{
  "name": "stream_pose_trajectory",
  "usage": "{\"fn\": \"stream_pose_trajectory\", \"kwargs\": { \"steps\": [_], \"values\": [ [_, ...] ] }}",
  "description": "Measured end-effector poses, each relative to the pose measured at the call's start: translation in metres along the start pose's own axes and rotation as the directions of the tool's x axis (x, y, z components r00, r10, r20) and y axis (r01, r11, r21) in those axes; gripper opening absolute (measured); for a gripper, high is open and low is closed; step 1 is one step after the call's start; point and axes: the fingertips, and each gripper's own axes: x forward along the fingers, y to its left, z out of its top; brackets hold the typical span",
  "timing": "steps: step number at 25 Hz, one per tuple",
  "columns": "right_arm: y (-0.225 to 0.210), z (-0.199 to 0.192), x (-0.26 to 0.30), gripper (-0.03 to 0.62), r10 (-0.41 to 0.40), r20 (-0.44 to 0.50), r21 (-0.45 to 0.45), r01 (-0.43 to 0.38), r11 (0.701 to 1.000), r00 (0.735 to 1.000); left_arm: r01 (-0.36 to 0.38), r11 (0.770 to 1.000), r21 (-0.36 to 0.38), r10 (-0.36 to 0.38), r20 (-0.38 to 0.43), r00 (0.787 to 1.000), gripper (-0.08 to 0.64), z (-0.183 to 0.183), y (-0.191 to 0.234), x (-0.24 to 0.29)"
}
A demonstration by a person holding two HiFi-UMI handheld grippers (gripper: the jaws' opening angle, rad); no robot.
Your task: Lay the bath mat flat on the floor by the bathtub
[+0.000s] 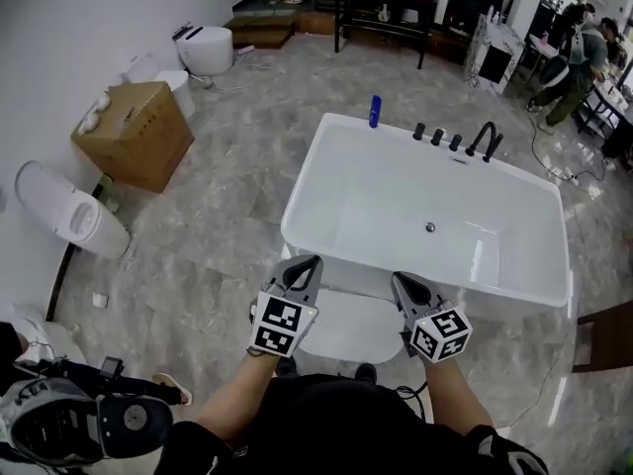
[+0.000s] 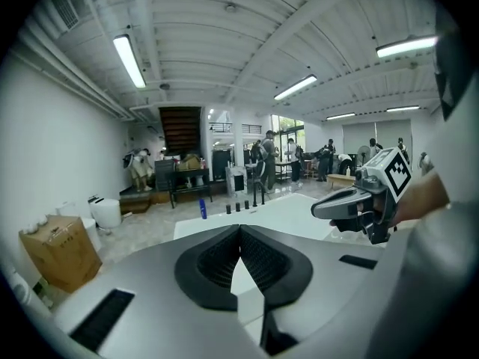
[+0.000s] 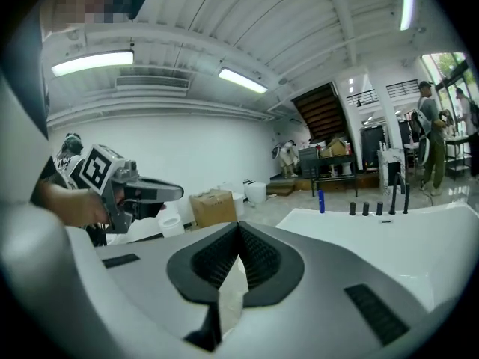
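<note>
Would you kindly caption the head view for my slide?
Left gripper and right gripper pinch a white bath mat beside the bathtub.

Bathtub (image 1: 341, 191) and cardboard box (image 1: 134, 132) on floor (image 1: 232, 201)

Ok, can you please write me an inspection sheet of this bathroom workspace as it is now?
Surface: grey marbled floor.
Job's things: white bath mat held up by one edge in front of the bathtub, not yet laid flat.
Clutter: cardboard box, toilet, blue bottle on the tub rim.
Grippers: left gripper and right gripper both clamped on the mat.
Cables: one cable on the floor beyond the tub.
Surroundings: black table, people far right.
</note>
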Motion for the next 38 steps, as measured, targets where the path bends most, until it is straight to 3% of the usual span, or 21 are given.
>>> {"fn": "stream_pose_trajectory", "kwargs": {
  "steps": [2, 10, 15, 19, 22, 27, 38],
  "values": [
    [0.012, 0.017, 0.013, 0.015, -0.029, 0.035, 0.009, 0.029, 1.000, 0.999, 0.008, 1.000, 0.004, -0.009, 0.020, 1.000, 0.009, 0.003, 0.023, -0.005],
    [0.070, 0.078, 0.049, 0.015, -0.093, 0.145, -0.129, 0.112, 0.985, 0.985, 0.041, 0.999, 0.000, -0.041, 0.070, 0.997, 0.009, 0.014, 0.104, -0.022],
    [0.075, 0.112, 0.043, 0.015, -0.095, 0.213, -0.105, 0.120, 0.987, 0.972, 0.081, 0.997, 0.007, -0.081, 0.124, 0.989, 0.009, 0.043, 0.119, -0.027],
    [0.057, 0.135, 0.023, 0.014, -0.110, 0.264, -0.088, 0.138, 0.987, 0.958, 0.052, 0.999, -0.001, -0.051, 0.168, 0.985, 0.010, 0.067, 0.121, -0.027],
    [0.043, 0.135, 0.010, 0.014, -0.109, 0.258, -0.107, 0.141, 0.984, 0.960, 0.028, 0.999, -0.036, -0.020, 0.192, 0.981, 0.009, 0.079, 0.122, -0.026],
    [0.013, 0.122, -0.015, 0.014, -0.120, 0.243, -0.087, 0.145, 0.986, 0.963, 0.028, 0.999, -0.032, -0.021, 0.199, 0.980, 0.010, 0.086, 0.095, -0.021],
    [-0.002, 0.074, -0.036, 0.014, -0.122, 0.204, 0.015, 0.122, 0.992, 0.971, 0.015, 0.996, -0.090, -0.004, 0.119, 0.993, 0.009, 0.050, 0.075, -0.014]
  ]
}}
